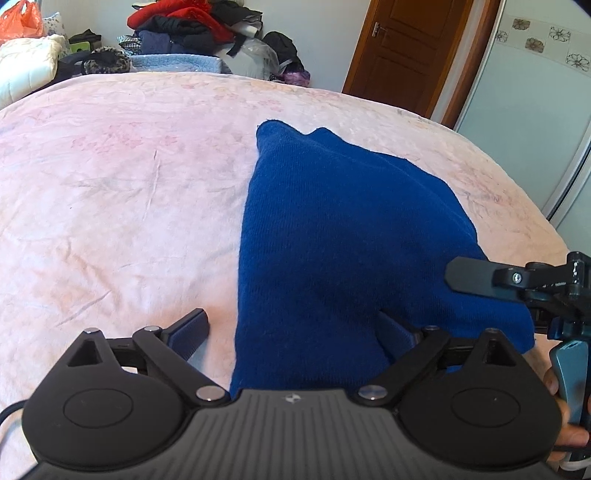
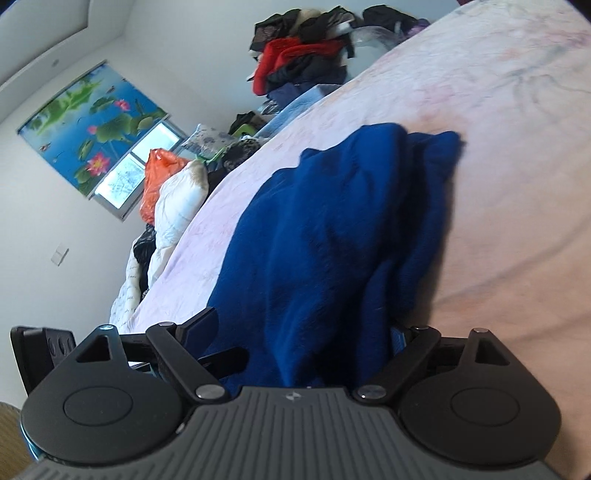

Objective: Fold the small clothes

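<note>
Pink bedding [image 1: 110, 177] lies under your wide-open left gripper [image 1: 291, 332] and right gripper [image 2: 299, 332], both straddling the blue garment's [image 1: 332, 229] near edge at six o'clock, seemingly mid-fold, so next pinch it and carry it toward twelve o'clock.

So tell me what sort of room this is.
Most likely a home bedroom: a bed under a pink blanket, a heap of clothes piled beyond it, a wooden door, and a window with a lotus-print roller blind.
</note>
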Motion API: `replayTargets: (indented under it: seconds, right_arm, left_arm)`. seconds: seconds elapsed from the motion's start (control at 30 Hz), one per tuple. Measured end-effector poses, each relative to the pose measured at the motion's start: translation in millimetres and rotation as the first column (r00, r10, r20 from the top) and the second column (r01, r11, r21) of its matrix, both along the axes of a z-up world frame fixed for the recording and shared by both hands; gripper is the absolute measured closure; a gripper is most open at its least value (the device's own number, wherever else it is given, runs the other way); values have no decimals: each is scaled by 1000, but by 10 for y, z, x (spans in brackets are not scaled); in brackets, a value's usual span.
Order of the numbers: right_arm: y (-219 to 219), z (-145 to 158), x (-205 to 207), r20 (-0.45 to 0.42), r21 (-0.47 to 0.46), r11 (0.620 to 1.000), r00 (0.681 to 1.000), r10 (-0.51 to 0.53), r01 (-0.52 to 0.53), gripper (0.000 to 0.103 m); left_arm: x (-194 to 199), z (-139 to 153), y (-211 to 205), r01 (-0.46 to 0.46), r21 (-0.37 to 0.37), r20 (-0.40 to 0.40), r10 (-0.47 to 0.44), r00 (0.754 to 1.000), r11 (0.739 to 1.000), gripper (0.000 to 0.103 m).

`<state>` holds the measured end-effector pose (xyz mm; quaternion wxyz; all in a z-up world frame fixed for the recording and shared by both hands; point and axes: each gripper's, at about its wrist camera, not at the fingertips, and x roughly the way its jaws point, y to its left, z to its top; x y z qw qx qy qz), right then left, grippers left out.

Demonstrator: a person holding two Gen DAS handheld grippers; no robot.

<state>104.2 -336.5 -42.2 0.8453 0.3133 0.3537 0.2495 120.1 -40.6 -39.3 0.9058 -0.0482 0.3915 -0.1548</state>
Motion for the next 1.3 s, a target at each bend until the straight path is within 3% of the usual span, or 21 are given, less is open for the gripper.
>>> replayTargets:
  seconds: [0.17,0.23,0.27,0.3,0.37,0.47,0.57,0.67,0.77,0.93,1.03,1.1,1.17,1.2,1.27,1.3]
  right_arm:
    - [90,19,-5,5,-21,1000,1000,-4,4,19]
    - [110,20,-18,1,-47,999,1000,-8,8,28]
    - [104,5,-13,-17,-61,998,1000,-15,14,47]
    - [88,-29,9,-53,-63,998,998,-25,21,79]
    - [-5,-113,29,-91,9,999,995,-38,39,82]
    - [-38,-88,19,-94,9,999,995,-41,42,83]
    - [-76,30,6,-81,-4,999,996,-34,33,84]
    - [-173,159,-14,-70,-13,1000,997,-23,22,84]
    - [-292,238,-83,-79,-13,1000,997,-13,12,84]
    - [-318,133,-267,-136,-54,998,991,15,-23,84]
    - [-342,27,-334,-159,-52,999,987,7,-15,70]
    - [-368,85,-425,-143,-79,997,990,1,-13,63]
    - [-371,225,-535,-95,-180,984,995,0,-17,59]
    - [-361,321,-596,-62,-261,965,998,-18,2,57]
    - [-321,547,-695,39,-419,905,997,-67,78,49]
    - [-300,655,-724,93,-462,879,992,-80,115,50]
  left_arm:
    - [-11,-16,-23,10,7,20,-10,1000,1000,6]
    - [-33,-15,-6,-2,-6,31,3,1000,1000,17]
    - [-42,-2,1,-2,-13,34,3,999,1000,35]
    - [-41,12,6,9,-31,29,-8,1000,999,55]
    - [-47,35,16,14,-67,14,-13,1000,998,67]
    - [-88,74,-14,25,-55,25,-24,999,998,81]
    - [-121,132,5,19,-98,10,-18,1000,995,86]
    - [-166,192,14,37,-162,-16,-40,999,986,87]
    - [-263,225,-27,62,-169,-26,-67,997,984,87]
    - [-338,127,-105,83,-68,-14,-84,996,994,87]
    - [-371,165,-151,94,-10,-5,-94,996,996,82]
    - [-408,235,-148,92,33,17,-92,996,995,73]
    - [-437,307,-131,81,80,47,-85,995,994,62]
    - [-434,353,-117,62,100,69,-69,995,993,48]
    - [-408,451,-115,34,121,124,-49,991,992,30]
    - [-383,503,-122,23,119,151,-41,988,993,29]
